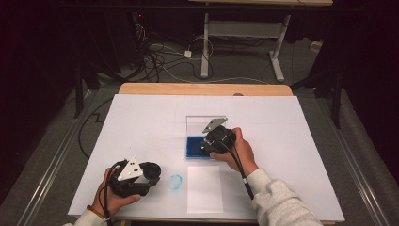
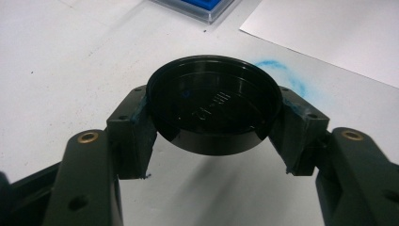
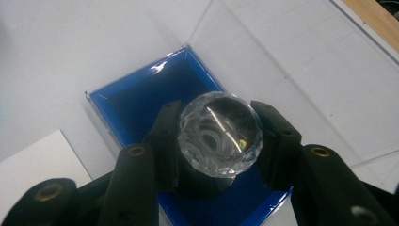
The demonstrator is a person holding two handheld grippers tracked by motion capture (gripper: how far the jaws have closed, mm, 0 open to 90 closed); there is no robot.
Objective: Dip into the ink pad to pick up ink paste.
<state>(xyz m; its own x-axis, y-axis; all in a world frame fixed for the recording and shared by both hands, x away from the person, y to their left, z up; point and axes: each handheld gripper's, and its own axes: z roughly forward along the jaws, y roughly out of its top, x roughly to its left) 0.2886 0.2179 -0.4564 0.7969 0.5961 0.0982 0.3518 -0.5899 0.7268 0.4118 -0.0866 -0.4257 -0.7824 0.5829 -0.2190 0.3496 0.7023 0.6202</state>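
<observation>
Dim room, grey carpet floor (image 1: 56, 141), tangled cables (image 1: 155, 56), white-legged metal desk frame (image 1: 244, 33) behind the wooden surface (image 1: 202, 89).

The lid (image 2: 214, 106) was glossy black plastic; the faceted knob (image 3: 220, 133) looked like clear glass; the tabletop (image 1: 141, 127) was matt white.

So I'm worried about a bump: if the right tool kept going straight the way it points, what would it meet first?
Probably the blue tray of the open clear box: the right tool, shut on a faceted stamp top, points down into it. The gap is unclear.
</observation>
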